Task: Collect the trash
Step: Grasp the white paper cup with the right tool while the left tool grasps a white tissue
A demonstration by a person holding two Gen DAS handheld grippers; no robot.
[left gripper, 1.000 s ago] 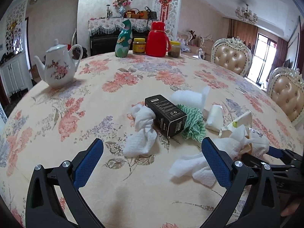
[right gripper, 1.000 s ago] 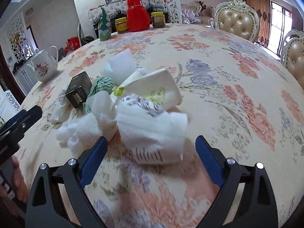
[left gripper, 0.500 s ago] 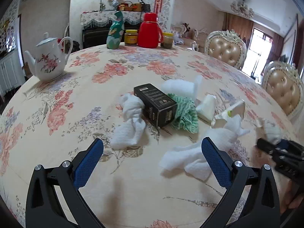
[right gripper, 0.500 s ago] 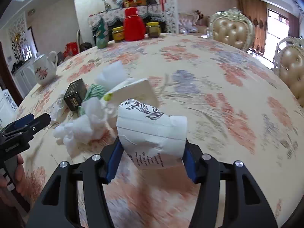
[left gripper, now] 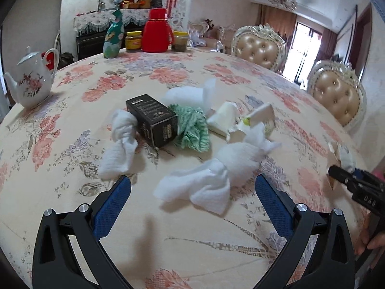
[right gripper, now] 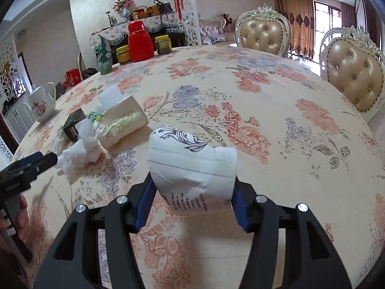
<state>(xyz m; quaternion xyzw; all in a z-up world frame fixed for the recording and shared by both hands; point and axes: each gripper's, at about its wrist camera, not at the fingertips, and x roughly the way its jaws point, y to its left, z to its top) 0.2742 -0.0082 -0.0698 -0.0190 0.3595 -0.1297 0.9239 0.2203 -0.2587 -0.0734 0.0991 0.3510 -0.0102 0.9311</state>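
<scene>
The right gripper (right gripper: 192, 200) is clamped on a crumpled paper cup (right gripper: 191, 166), which fills the space between its blue pads and is lifted clear of the flowered tablecloth (right gripper: 276, 110). To that side the table is bare out to its edge. The left gripper (left gripper: 192, 192) stands wide with nothing in it, a twisted white tissue (left gripper: 216, 175) lying just beyond its tips. Behind that sit a black box (left gripper: 152, 118) and a green cloth (left gripper: 192, 127).

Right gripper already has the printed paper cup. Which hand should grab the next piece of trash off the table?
Left. The left gripper is open and empty, with the crumpled white paper towel lying just ahead of its fingers. The right gripper is shut on the crushed white paper cup, so it cannot take more.
</scene>
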